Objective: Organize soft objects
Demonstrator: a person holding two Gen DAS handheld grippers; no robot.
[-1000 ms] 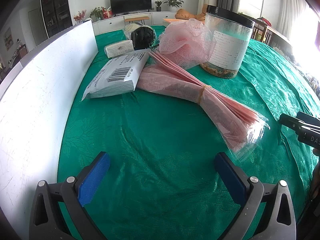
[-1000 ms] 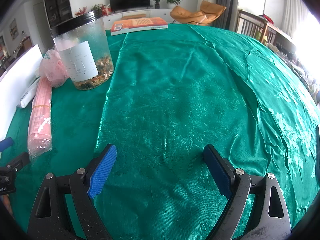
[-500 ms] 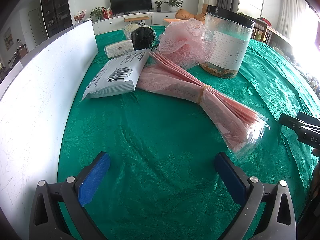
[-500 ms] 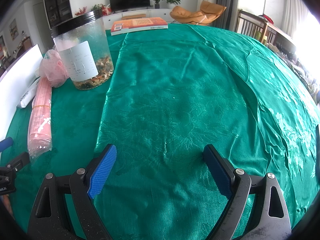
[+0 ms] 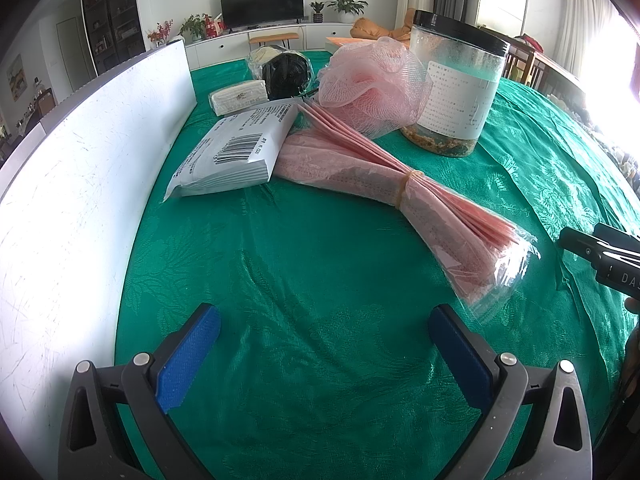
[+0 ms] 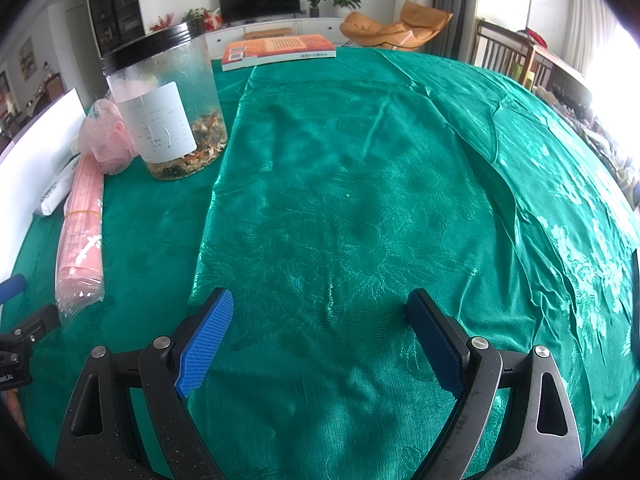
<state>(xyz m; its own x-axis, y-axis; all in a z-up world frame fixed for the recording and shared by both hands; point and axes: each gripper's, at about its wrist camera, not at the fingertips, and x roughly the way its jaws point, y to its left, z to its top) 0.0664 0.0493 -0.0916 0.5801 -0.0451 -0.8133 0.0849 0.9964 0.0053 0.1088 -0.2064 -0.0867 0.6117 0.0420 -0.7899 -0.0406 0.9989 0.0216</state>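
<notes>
A pink bundle in clear wrap, bound by a rubber band, lies on the green tablecloth ahead of my open left gripper. Beyond it sit a white barcoded packet, a pink mesh sponge, a small white tissue pack and a black bagged item. My right gripper is open over bare cloth; the pink bundle and the pink mesh sponge are far to its left. Nothing is held.
A clear jar with a black lid stands behind the sponge, also seen as the jar in the right view. A white board walls the left side. An orange book lies at the far edge. The tablecloth is wrinkled.
</notes>
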